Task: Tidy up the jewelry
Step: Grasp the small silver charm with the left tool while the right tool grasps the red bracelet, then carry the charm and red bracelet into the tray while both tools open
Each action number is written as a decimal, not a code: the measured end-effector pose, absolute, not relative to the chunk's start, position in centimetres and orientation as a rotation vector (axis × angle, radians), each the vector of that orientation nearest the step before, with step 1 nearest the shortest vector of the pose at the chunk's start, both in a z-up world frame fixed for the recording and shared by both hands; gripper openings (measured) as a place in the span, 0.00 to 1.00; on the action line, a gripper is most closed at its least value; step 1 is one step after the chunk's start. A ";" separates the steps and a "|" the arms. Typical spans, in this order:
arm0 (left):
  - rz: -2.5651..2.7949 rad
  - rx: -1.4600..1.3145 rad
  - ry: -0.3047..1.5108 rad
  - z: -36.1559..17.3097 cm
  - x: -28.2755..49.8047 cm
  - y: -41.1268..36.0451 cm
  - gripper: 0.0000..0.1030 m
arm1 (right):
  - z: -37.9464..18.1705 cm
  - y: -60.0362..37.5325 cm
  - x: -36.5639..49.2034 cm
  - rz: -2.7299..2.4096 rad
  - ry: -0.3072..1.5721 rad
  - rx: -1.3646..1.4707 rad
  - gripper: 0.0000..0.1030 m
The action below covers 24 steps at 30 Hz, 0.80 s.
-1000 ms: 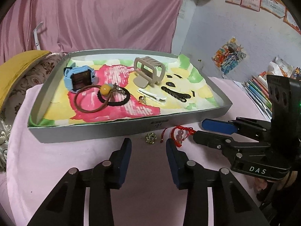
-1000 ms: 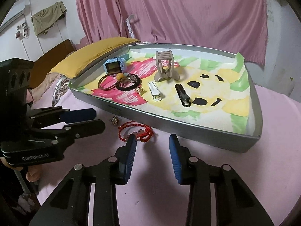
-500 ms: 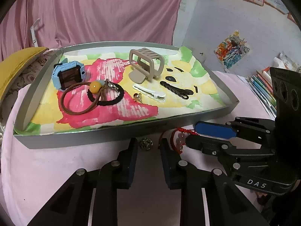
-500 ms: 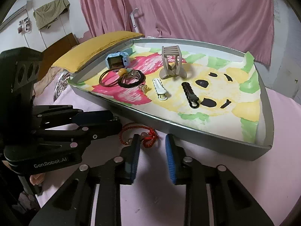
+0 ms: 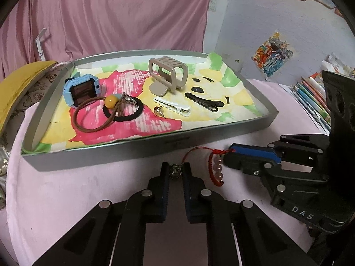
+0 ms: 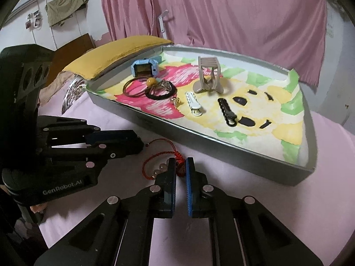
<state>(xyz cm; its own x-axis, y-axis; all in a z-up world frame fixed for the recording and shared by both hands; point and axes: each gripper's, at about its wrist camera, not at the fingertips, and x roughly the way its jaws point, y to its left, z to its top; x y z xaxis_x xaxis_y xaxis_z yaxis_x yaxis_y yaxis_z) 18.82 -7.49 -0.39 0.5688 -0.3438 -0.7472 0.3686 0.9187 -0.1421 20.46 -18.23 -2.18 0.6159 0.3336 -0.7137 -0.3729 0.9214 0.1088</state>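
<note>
Right, the grey tray point(image 5: 142, 149) sits on the far side of both grippers, its near wall standing between them and everything already laid inside: a blue watch point(image 5: 81, 89), a brown hair tie with a yellow bead point(image 5: 112, 102), a black hair tie point(image 5: 131, 115), a beige claw clip point(image 5: 167, 75), a white clip point(image 5: 172, 108), a black clip point(image 5: 203, 106) and a small gold earring point(image 5: 158, 110).

On the near side of that wall, the left gripper point(image 5: 175, 171) has just been closing, and its pads now pinch a small brassy bead point(image 5: 175, 171) on the cloth. Just to its right, the right gripper point(image 6: 181, 168) has also been closing and is clamped on the knotted end of the red bracelet point(image 6: 155, 161). That bracelet is a thin red cord with pale pink beads strung along one side; its loop trails off to the left on the cloth, and its free strand runs toward the left gripper's fingers.

Everything rests on a pale pink cloth point(image 5: 66, 190). A yellow cushion point(image 6: 115, 53) lies against the tray's far left corner, a pink curtain point(image 6: 221, 17) hangs behind, and books point(image 5: 310, 97) are stacked at the far right under a white wall with pictures.
</note>
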 end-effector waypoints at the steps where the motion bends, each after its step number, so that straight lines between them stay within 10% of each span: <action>1: -0.418 0.030 0.858 -0.2 18.5 -7.4 0.11 | -2.0 -18.4 20.1 0.399 0.800 -0.053 0.07; 24: -0.374 -0.088 0.453 6.7 16.7 -6.2 0.11 | 4.6 -21.8 18.0 0.318 0.410 0.123 0.07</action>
